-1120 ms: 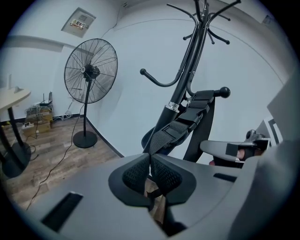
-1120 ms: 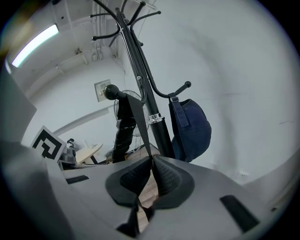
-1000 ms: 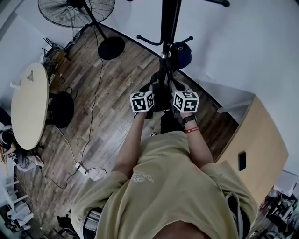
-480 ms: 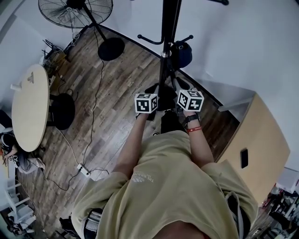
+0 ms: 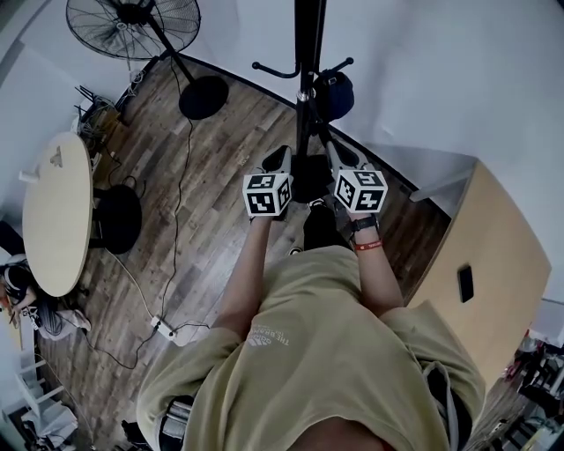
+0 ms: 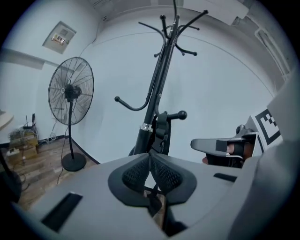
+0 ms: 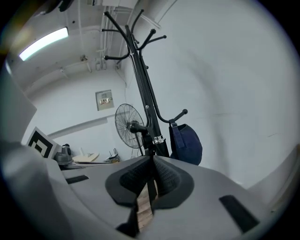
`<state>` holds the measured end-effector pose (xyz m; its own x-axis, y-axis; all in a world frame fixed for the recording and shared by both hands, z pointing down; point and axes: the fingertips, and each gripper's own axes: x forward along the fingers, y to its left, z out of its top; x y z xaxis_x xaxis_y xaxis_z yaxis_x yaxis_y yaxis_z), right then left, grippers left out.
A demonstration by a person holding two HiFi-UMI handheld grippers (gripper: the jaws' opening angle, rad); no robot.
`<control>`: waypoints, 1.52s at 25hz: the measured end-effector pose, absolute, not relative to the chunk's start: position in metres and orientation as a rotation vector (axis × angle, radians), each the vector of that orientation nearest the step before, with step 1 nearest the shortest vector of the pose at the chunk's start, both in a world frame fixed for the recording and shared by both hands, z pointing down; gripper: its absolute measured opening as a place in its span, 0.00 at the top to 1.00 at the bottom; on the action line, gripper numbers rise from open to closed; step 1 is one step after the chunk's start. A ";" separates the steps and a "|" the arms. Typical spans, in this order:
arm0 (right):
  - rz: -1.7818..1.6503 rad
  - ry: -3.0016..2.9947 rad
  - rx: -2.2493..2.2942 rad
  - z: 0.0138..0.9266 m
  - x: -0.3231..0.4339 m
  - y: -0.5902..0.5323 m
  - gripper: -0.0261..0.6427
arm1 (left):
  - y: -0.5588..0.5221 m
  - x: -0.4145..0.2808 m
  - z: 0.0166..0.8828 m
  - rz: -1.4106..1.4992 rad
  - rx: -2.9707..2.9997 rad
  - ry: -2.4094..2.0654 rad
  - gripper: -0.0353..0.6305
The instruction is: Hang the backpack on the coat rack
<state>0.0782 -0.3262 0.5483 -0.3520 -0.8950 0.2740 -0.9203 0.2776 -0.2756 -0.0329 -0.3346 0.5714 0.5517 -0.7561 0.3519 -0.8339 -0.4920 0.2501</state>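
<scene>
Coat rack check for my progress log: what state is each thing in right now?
Left gripper: shut on a dark strap.
Right gripper: shut on a strap too.
Backpack: not hung, apparently held low between the grippers.
Coat rack: upright, upper hooks bare.
Cap: hanging on a low hook.
Fan: upright; cannot tell if it is running.

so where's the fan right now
The fan stands at the head view's top left, on the wooden floor by the wall, left of the coat rack and beyond the round table.
</scene>
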 end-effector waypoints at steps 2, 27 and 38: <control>0.570 -2.461 1.774 0.539 0.079 -0.317 0.92 | -0.326 -0.035 0.555 0.280 2.460 -1.327 0.90; 0.324 -2.374 1.988 0.511 0.113 -0.244 0.94 | -0.266 -0.047 0.512 0.069 2.586 -1.470 0.91; 0.441 -2.350 1.769 0.572 0.123 -0.340 0.94 | -0.347 0.005 0.615 0.248 2.378 -1.308 0.82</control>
